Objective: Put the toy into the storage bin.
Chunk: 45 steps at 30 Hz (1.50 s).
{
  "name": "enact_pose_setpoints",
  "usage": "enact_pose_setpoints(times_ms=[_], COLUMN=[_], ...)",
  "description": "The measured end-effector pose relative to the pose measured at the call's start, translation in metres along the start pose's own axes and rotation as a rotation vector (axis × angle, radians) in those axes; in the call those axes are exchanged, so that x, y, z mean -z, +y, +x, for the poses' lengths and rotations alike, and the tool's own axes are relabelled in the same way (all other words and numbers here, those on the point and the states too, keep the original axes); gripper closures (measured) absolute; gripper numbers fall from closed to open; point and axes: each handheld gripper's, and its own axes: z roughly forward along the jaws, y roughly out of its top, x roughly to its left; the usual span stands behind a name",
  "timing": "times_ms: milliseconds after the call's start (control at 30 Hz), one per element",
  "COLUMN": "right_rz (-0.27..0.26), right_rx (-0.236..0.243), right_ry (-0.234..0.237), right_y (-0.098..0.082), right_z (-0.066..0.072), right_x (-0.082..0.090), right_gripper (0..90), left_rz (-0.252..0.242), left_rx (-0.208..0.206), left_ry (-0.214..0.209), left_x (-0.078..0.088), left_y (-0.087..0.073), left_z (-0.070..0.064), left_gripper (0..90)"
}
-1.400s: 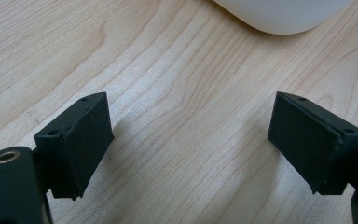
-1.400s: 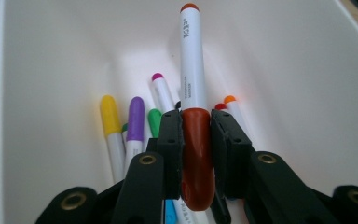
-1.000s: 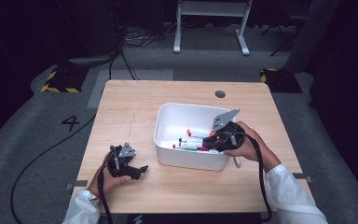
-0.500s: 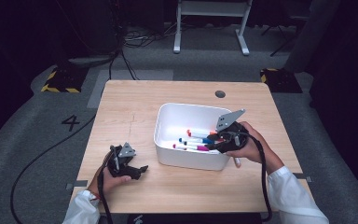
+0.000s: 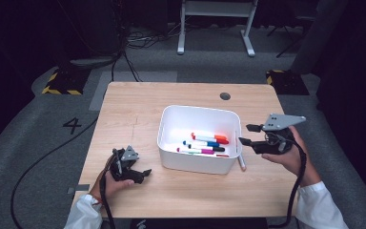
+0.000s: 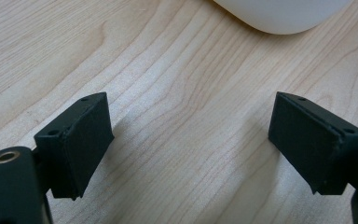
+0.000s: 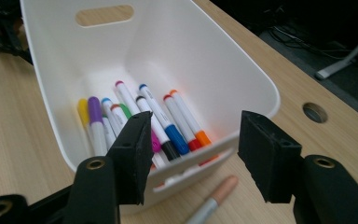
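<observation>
High view showed the right tool held just off the right wall of the white plastic bin, its jaws spread wide with nothing between them. A single peach-capped marker lay on the light wooden bench against the foot of that wall, almost under the tool, while the other markers sat together on the bin floor, among them an orange-capped marker and a black-capped marker. Right gripper view looked between the open jaws at the same loose pen, lying slantwise just beside the bin.

The likely trouble lay in that closeness. The pen seemed pressed so near the wall that one jaw might come down on the bin's rim or wedge against its side, shoving the light bin across the bench instead of closing on the pen. A round barrel lying flat could also roll or squirt away if the jaws met it off-centre or near its tapered cap, perhaps towards the near edge of the bench.

The left tool rested low on the bench well to the left of the bin, jaws parted and empty in the left gripper view, too far off to steady the bin if it slid.
</observation>
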Motion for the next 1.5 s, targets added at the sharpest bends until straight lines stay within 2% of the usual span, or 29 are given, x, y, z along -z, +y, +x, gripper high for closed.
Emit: enact_pose_setpoints(times_ms=[167, 233, 333, 433, 467, 500, 667, 767, 833, 1100, 1233, 1300, 1333, 1400, 1500], right_rz=[-0.015, -0.011, -0.014, 0.017, 0.027, 0.044, 0.125, 0.161, 0.164, 0.15, 0.173, 0.197, 0.199, 0.201, 0.216], right_rx=[-0.045, -0.073, -0.123, -0.159, -0.168, -0.175, -0.228, -0.245, -0.247, -0.276, -0.282, -0.302, -0.317, -0.301, -0.293], right_ry=[-0.047, -0.065, -0.066, -0.076, -0.086, -0.089, -0.085, -0.077, -0.079, -0.075, -0.088, -0.093, -0.092, -0.097, -0.102], right_y=[-0.025, -0.036, -0.05, -0.064, -0.069, -0.074, -0.097, -0.103, -0.104, -0.101, -0.103, -0.108, -0.11, -0.113, -0.115], right_z=[-0.009, -0.014, -0.018, -0.022, -0.022, -0.023, -0.027, -0.029, -0.031, -0.032, -0.033, -0.035, -0.037, -0.037, -0.038], right_x=[0.012, 0.012, 0.007, -0.003, -0.008, -0.014, -0.053, -0.07, -0.08, -0.094, -0.104, -0.11, -0.112, -0.112, -0.106], right_gripper=[42.7, 42.4, 42.1, 40.3, 40.3, 40.1, 39.2, 39.2, 39.6, 39.9, 41.0, 41.8, 45.6, 57.2, 66.2], left_rz=[0.001, 0.001, 0.002, 0.002, 0.001, 0.002, 0.002, 0.002, 0.003, 0.001, 0.001, 0.002, 0.001, 0.002, 0.002], left_rx=[0.0, -0.002, -0.002, -0.003, 0.004, -0.003, -0.003, -0.002, -0.001, -0.003, 0.004, -0.002, 0.003, -0.003, 0.0], left_ry=[0.002, 0.008, 0.006, 0.007, -0.005, 0.008, 0.006, 0.006, 0.004, 0.006, -0.004, 0.006, -0.001, 0.007, 0.002], left_x=[0.0, 0.0, 0.0, 0.0, 0.0, 0.0, 0.0, 0.0, 0.0, 0.0, 0.0, 0.0, 0.0, 0.0, 0.0], left_y=[0.0, 0.0, 0.0, 0.0, 0.0, 0.0, 0.0, 0.0, 0.0, 0.0, 0.0, 0.0, 0.0, 0.0, 0.0], left_z=[0.0, 0.0, 0.0, 0.0, 0.0, 0.0, 0.0, 0.0, 0.0, 0.0, 0.0, 0.0, 0.0, 0.0, 0.0], left_gripper=[13.5, 13.5, 13.5, 13.5, 13.5, 13.5, 13.5, 13.5, 13.5, 13.6, 13.5, 13.6, 13.6, 13.6, 13.6])
